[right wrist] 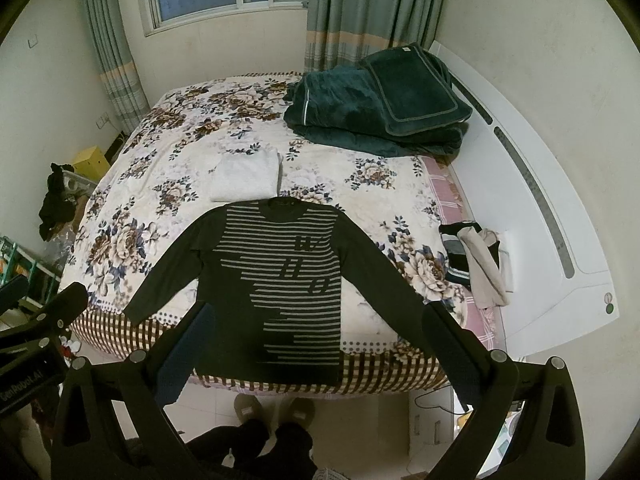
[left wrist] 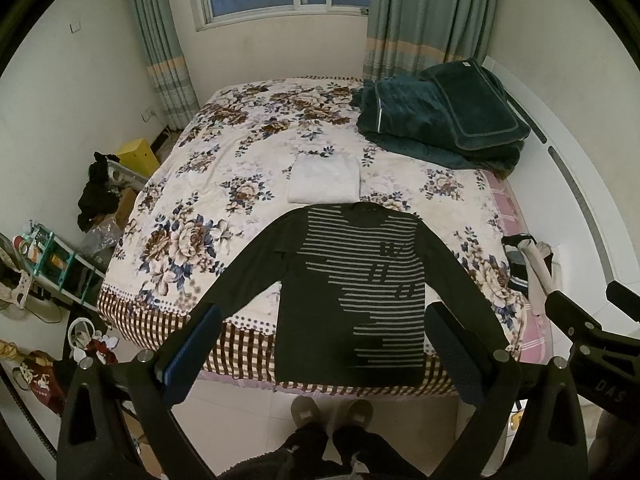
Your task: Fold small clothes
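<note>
Left wrist view: the left gripper [left wrist: 320,344] hangs above the near edge of the bed [left wrist: 192,208], fingers spread wide and holding nothing. Directly ahead of it the dark striped sweater [left wrist: 352,280] lies flat on the floral bedspread, front up, both sleeves angled outward — its hem reaches the bed's near edge. Just beyond the collar sits a folded white garment [left wrist: 324,182]. Further ahead and to the right, a green blanket pile [left wrist: 440,120].

Right wrist view: the right gripper [right wrist: 316,344] is likewise released, empty, clear of the cloth. To its right lies a heap of unfolded clothes [right wrist: 476,264]. Below, a person's slippered feet [right wrist: 274,410] stand on the floor.
</note>
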